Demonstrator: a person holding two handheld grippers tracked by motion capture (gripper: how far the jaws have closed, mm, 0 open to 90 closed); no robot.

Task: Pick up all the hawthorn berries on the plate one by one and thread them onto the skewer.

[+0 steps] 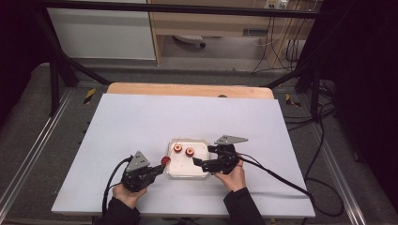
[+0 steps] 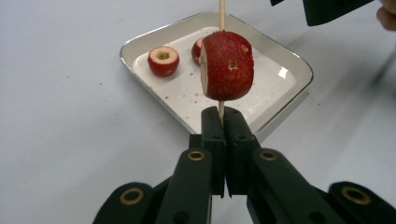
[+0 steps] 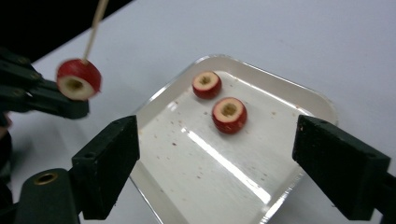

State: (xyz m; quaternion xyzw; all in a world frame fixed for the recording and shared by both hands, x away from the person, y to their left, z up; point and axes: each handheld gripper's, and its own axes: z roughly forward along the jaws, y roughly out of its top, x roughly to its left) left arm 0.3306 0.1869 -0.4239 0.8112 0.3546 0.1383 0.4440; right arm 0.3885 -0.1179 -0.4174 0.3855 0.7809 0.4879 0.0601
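Observation:
My left gripper (image 2: 220, 112) is shut on a thin wooden skewer (image 2: 222, 11) that carries one red cored fruit piece (image 2: 227, 65), held just left of the white tray (image 1: 174, 171). That skewered fruit (image 1: 165, 161) also appears in the right gripper view (image 3: 78, 79). Two more red fruit pieces with hollow cores (image 3: 206, 84) (image 3: 229, 115) lie in the tray's far part (image 1: 178, 148) (image 1: 190, 151). My right gripper (image 1: 199, 161) stands open over the tray's right side, its jaws wide apart with nothing between them (image 3: 217, 154).
The tray (image 3: 322, 105) sits on a white table sheet (image 1: 141, 122) and holds red crumbs and juice specks. A wooden board edge (image 1: 187, 89) runs along the far side. Black cables (image 1: 281, 178) trail to the right. Dark frame legs stand at the back corners.

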